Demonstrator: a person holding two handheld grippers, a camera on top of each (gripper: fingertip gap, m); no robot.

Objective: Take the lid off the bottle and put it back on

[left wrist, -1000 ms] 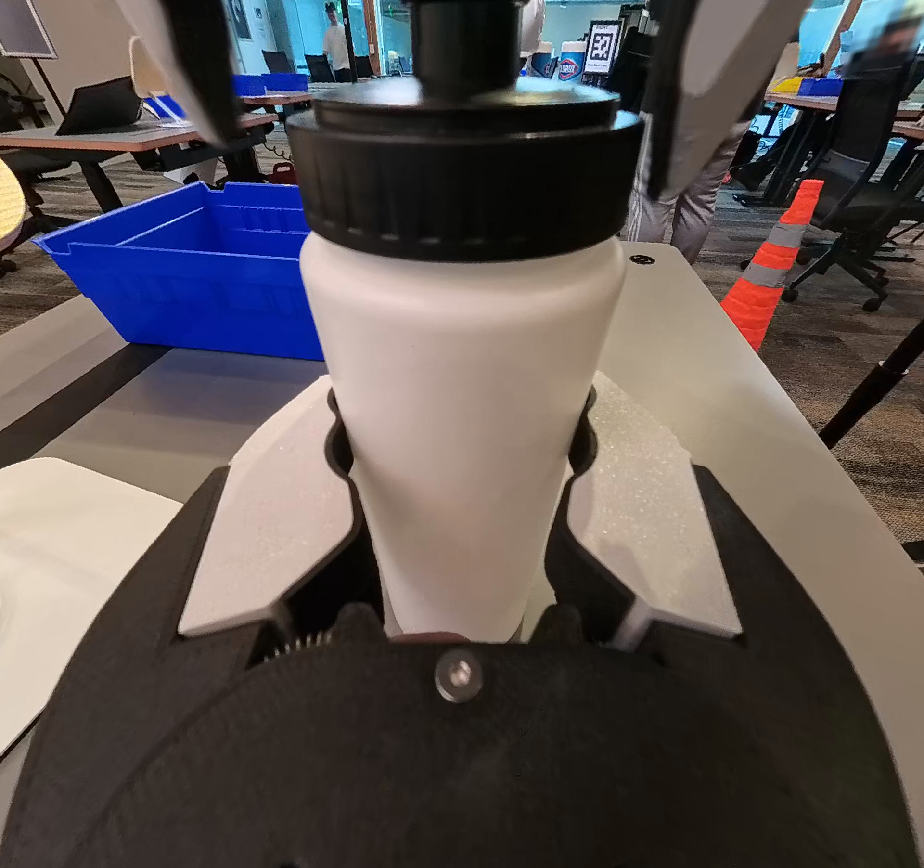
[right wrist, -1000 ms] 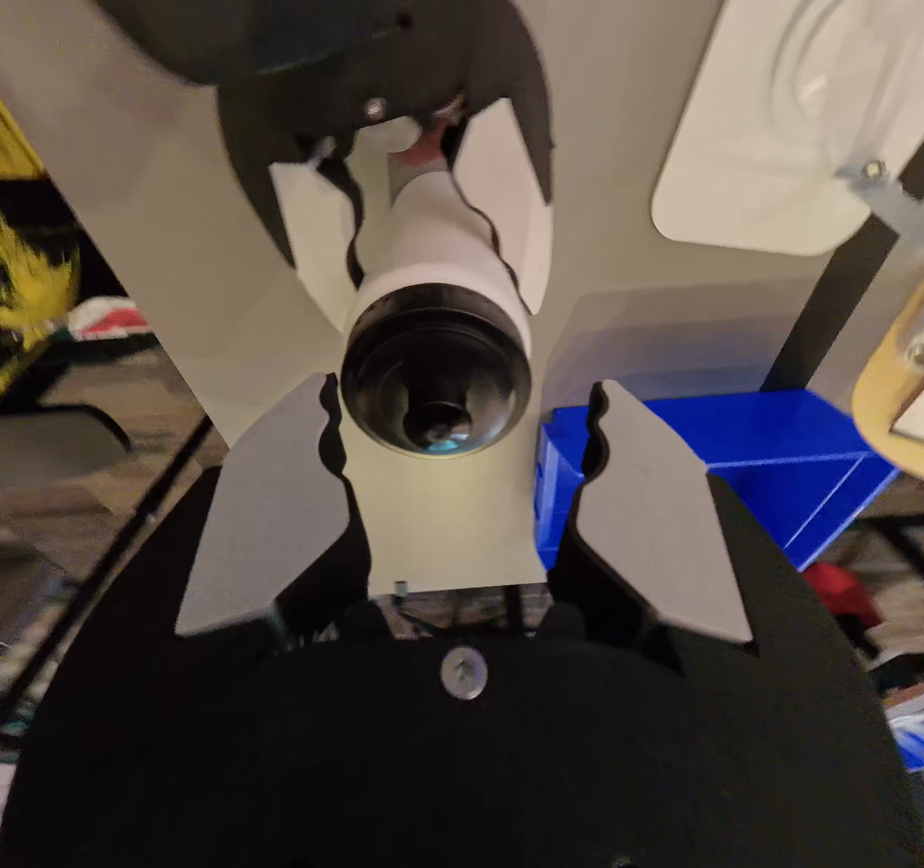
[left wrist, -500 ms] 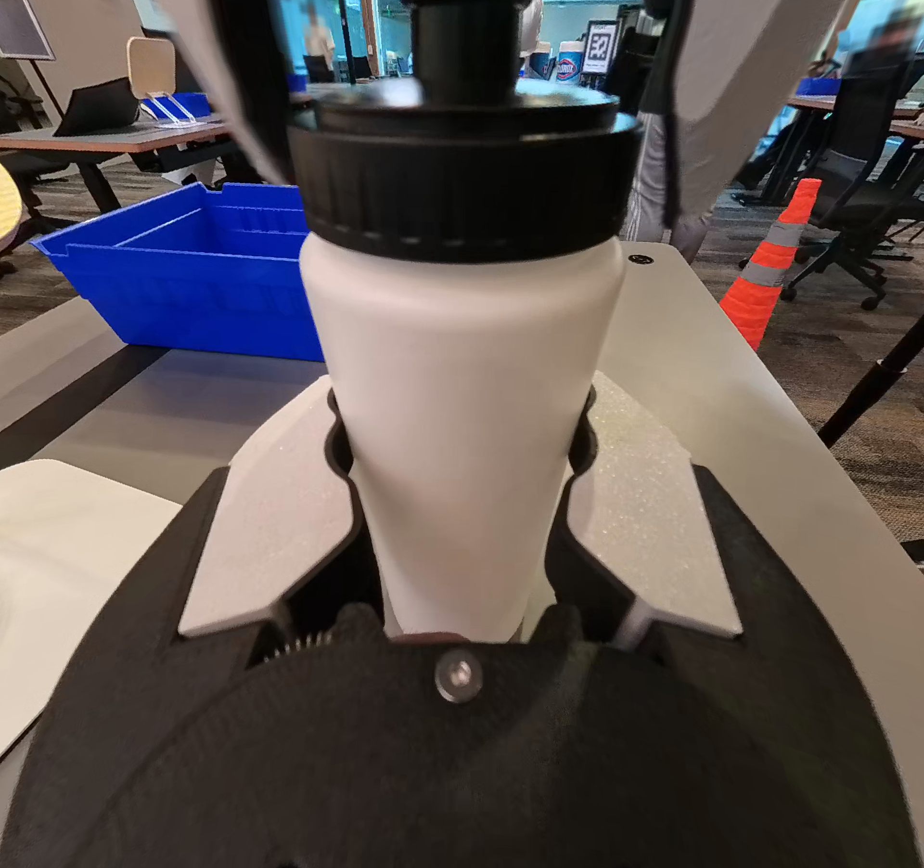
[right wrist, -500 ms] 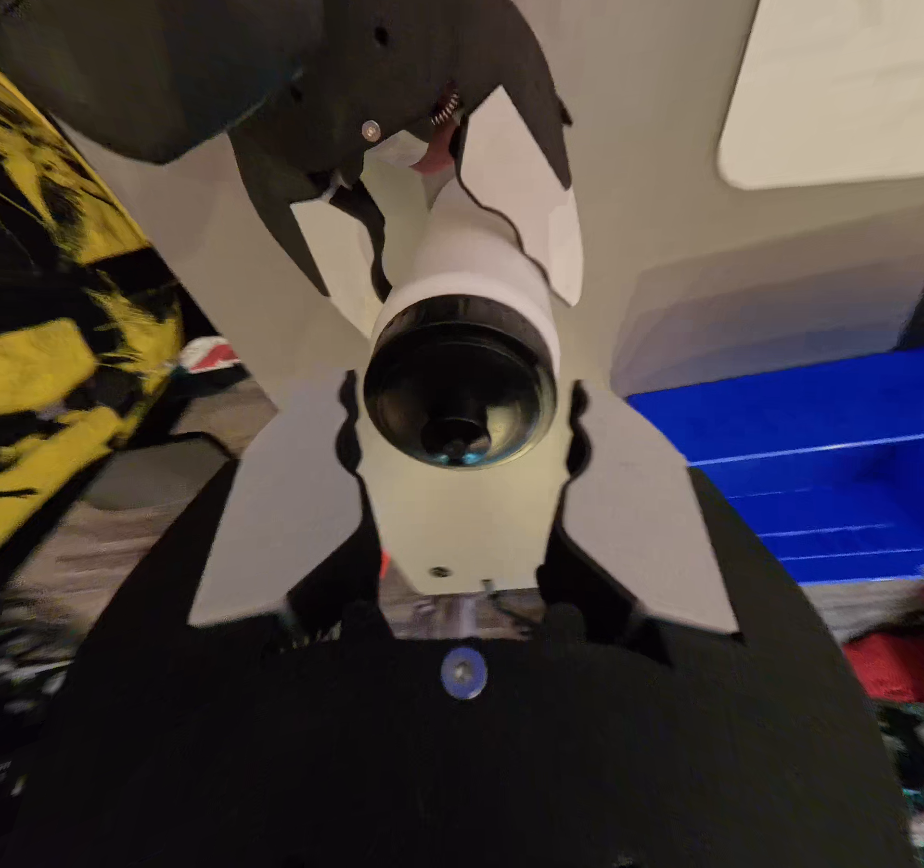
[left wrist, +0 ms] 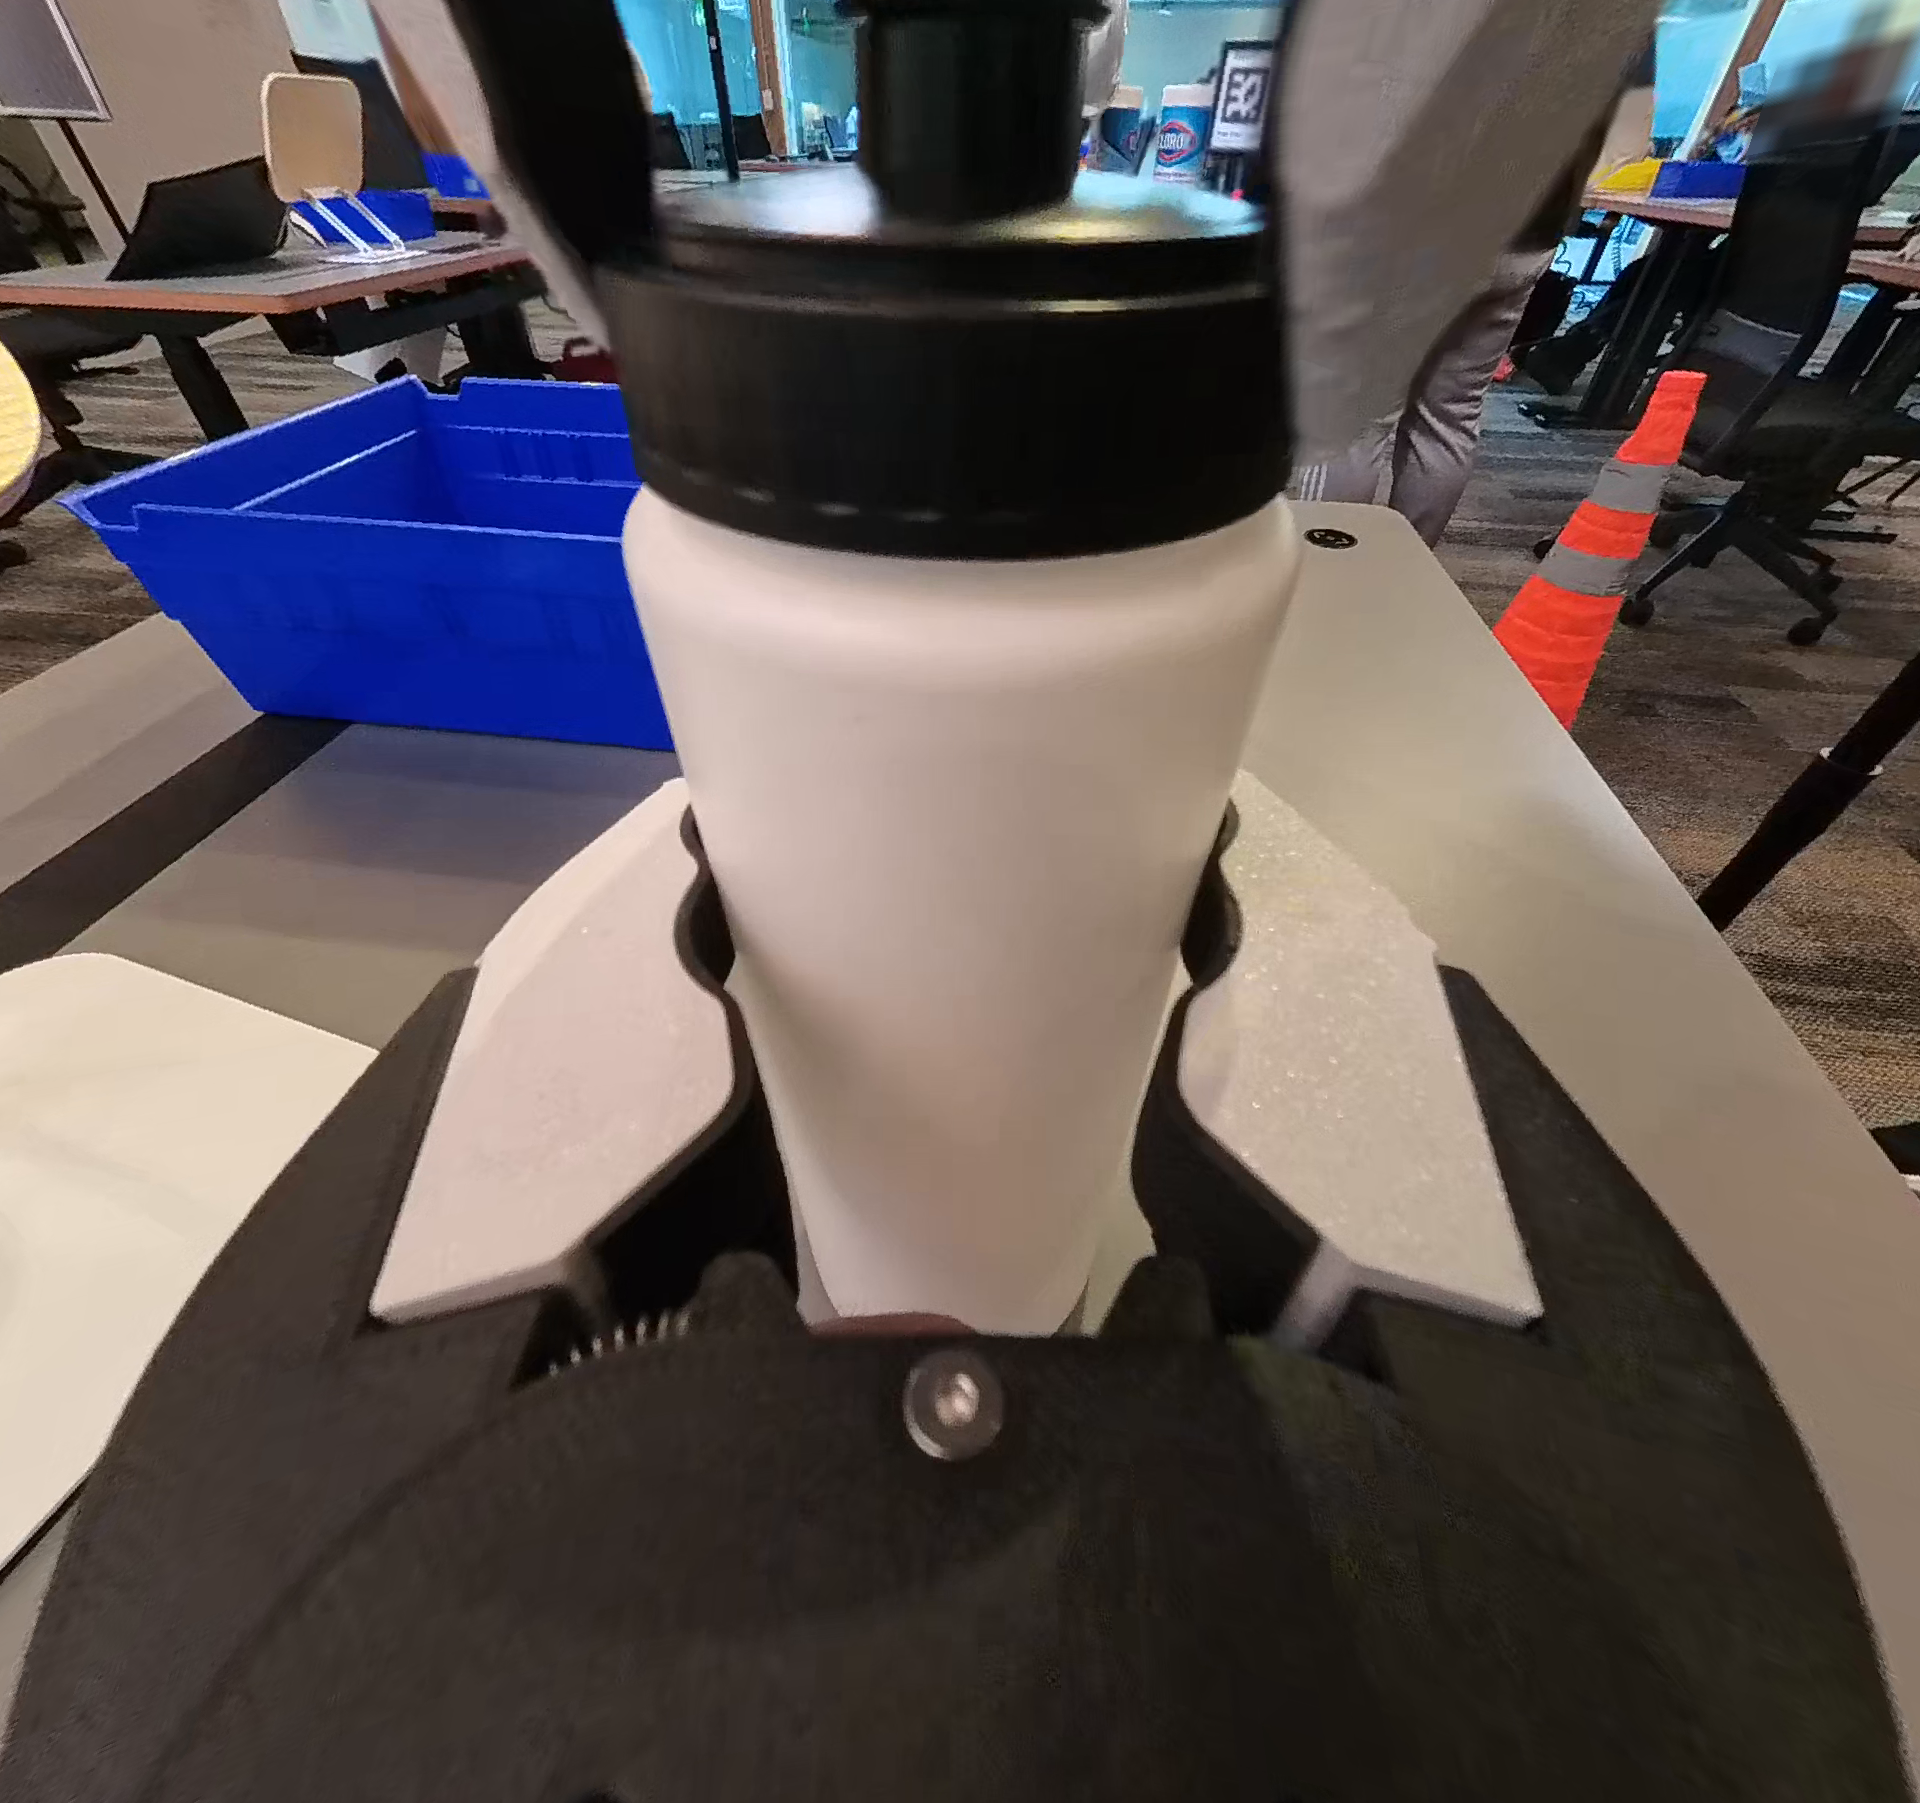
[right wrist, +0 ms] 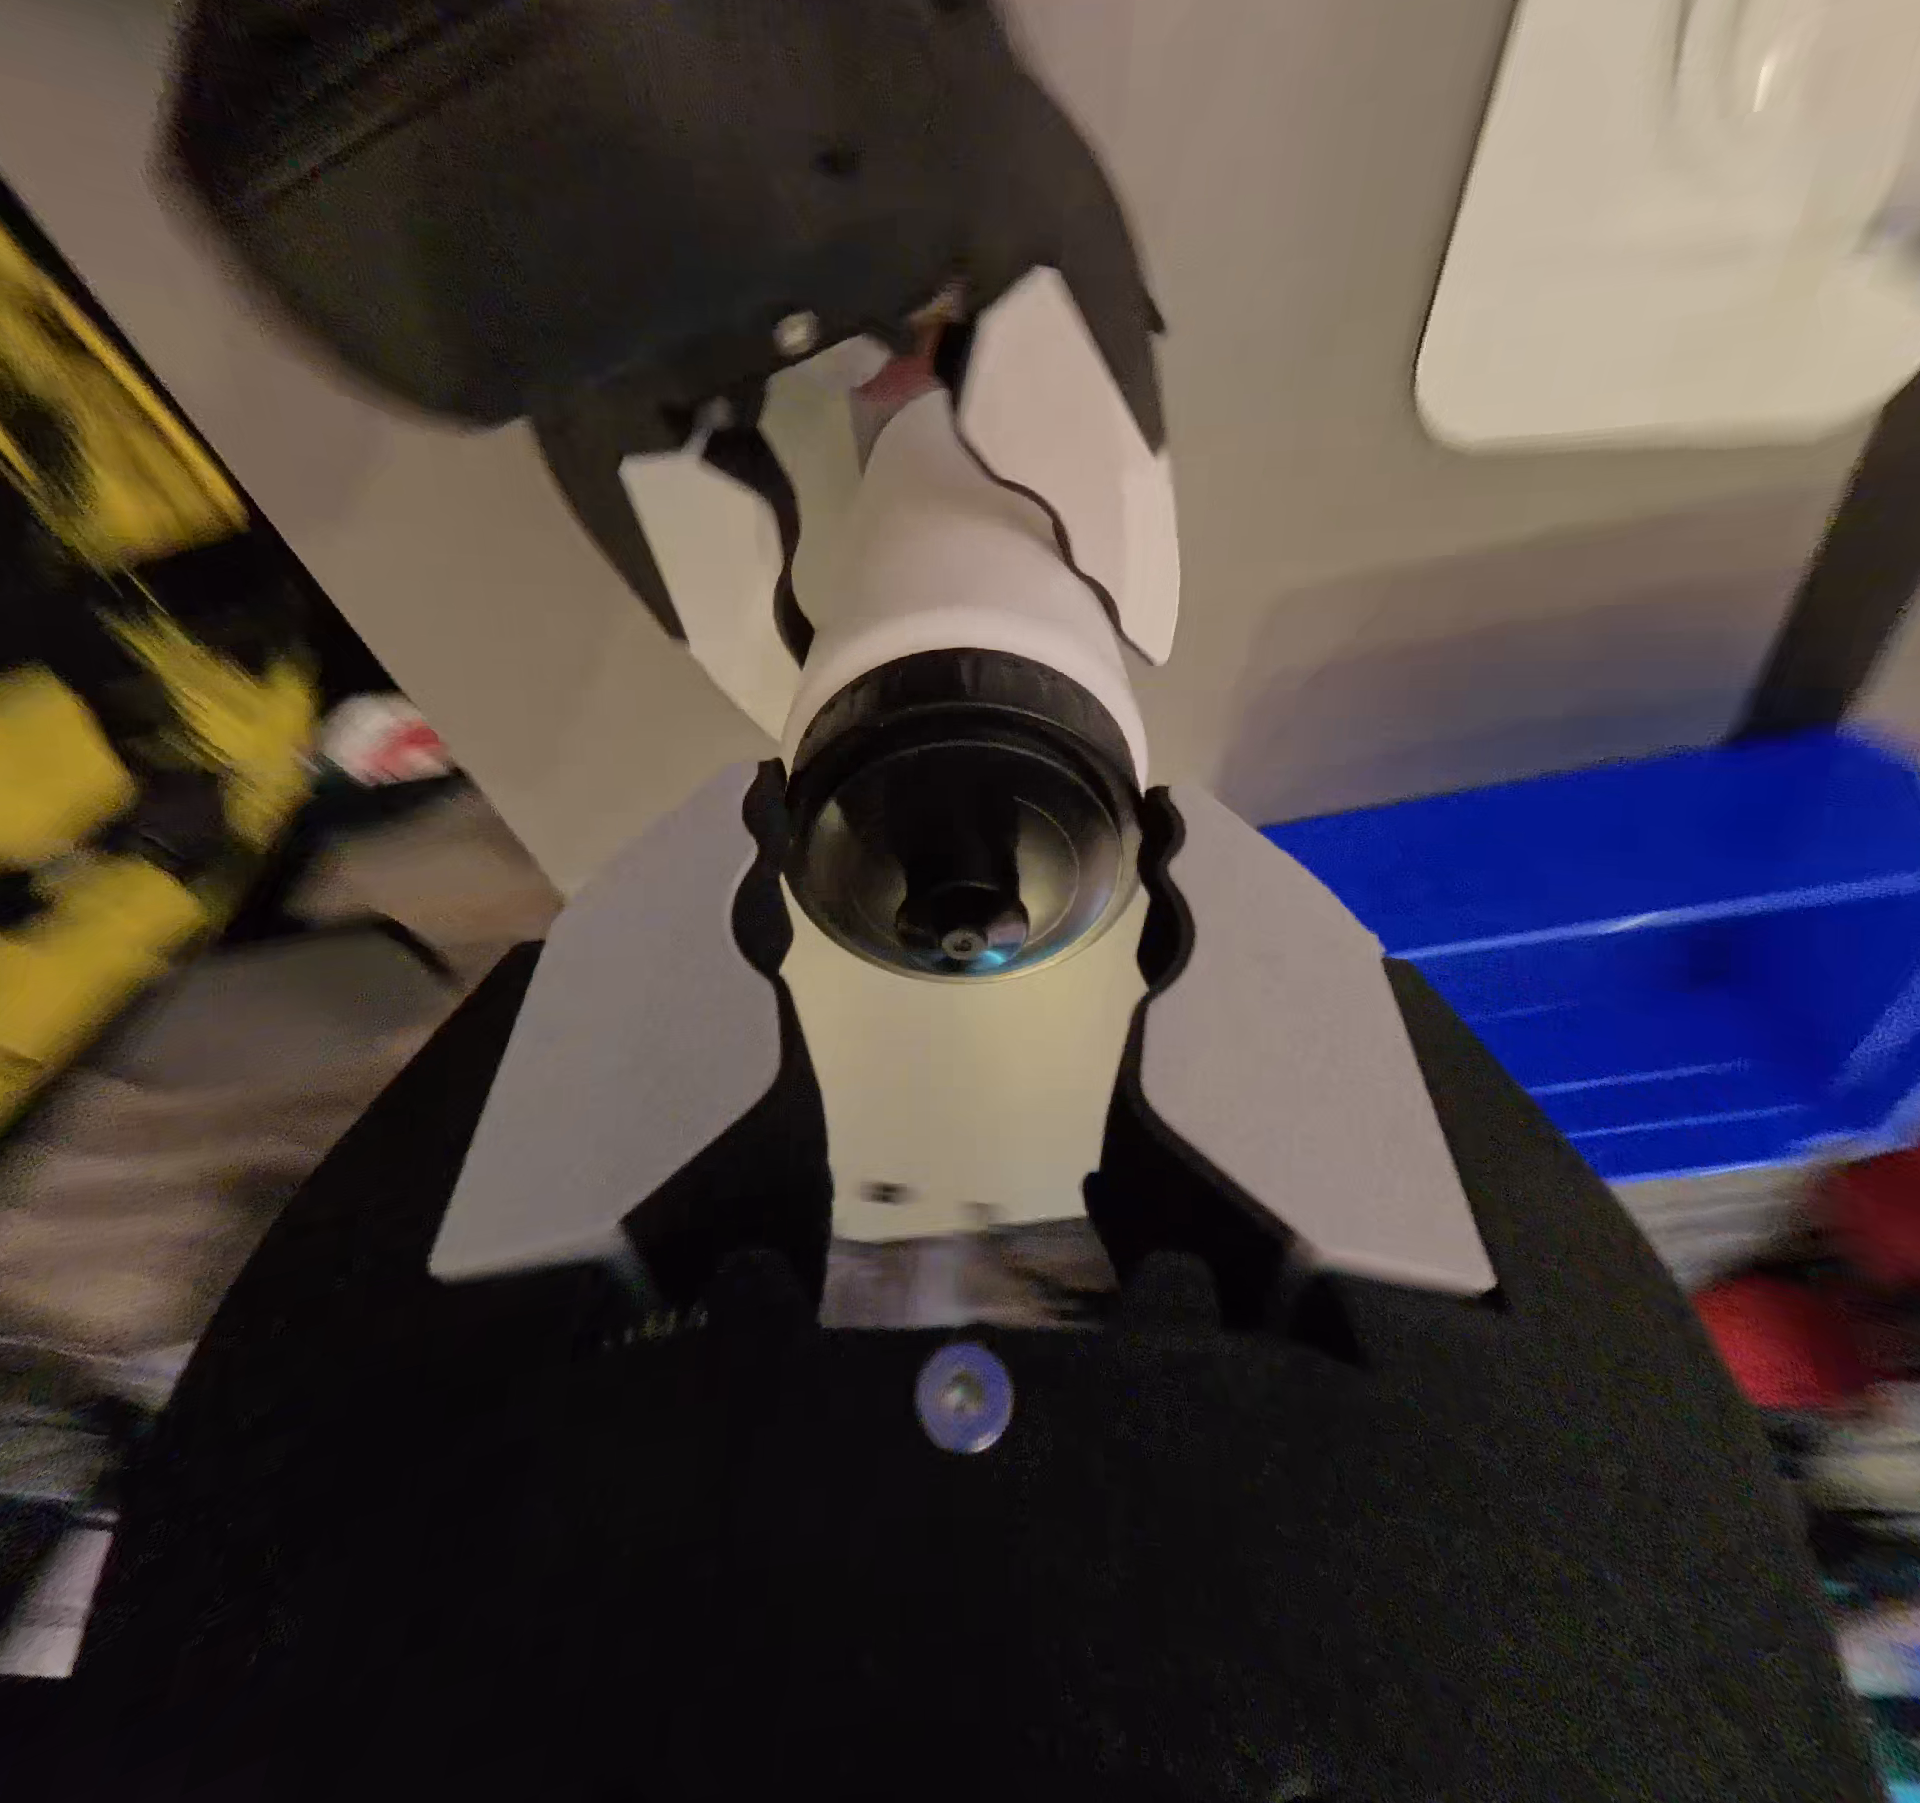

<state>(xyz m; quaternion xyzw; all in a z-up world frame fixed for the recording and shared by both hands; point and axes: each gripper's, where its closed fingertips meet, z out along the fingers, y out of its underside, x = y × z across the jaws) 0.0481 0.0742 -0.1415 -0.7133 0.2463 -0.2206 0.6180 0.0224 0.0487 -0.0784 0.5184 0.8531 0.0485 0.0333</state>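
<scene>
Bottle clamped upright by the left gripper; right gripper set over the lid from above.

The left gripper (left wrist: pixel 956 932) is clenched on the lower body of the white bottle (left wrist: pixel 961 818), which stands upright above the grey table (left wrist: pixel 1455 818); whether its base touches the table cannot be told. The black lid (left wrist: pixel 951 382) with its spout sits on the bottle neck. The right gripper (right wrist: pixel 961 880) points down along the bottle axis, one finger on each side of the lid. In the right wrist view both fingertips (right wrist: pixel 764 839) meet the lid rim, so the gripper grasps the lid; the left wrist view shows its fingers (left wrist: pixel 1403 143) flanking the lid. A blue bin (left wrist: pixel 395 569) rests on the table behind the bottle, a white board (left wrist: pixel 125 1182) lies beside the left gripper, and an orange cone (left wrist: pixel 1600 548) stands on the floor well apart.
</scene>
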